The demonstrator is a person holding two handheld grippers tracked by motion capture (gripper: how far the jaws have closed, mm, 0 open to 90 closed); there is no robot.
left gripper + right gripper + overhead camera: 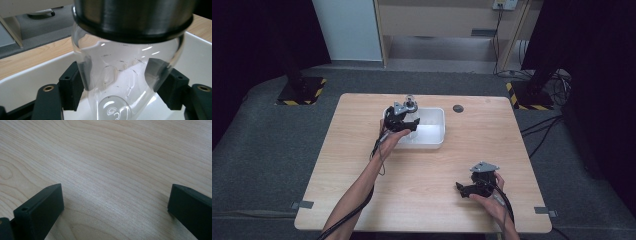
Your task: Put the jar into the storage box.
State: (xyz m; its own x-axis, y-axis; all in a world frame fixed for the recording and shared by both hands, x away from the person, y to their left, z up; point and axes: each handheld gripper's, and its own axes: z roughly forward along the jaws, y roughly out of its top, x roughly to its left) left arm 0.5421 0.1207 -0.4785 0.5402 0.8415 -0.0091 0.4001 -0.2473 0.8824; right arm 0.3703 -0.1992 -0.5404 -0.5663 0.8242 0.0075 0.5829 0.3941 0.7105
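bare table [422, 175] between tub [438, 142] and right claw [464, 190]

the left gripper [404, 121] reaches toward 12 o'clock with its jaws clamped on something, while the right gripper [469, 189] sits at 5 o'clock, jaws spread wide, pointing toward 9 o'clock

Glass jar [130, 75] metal top cut off by upper edge.
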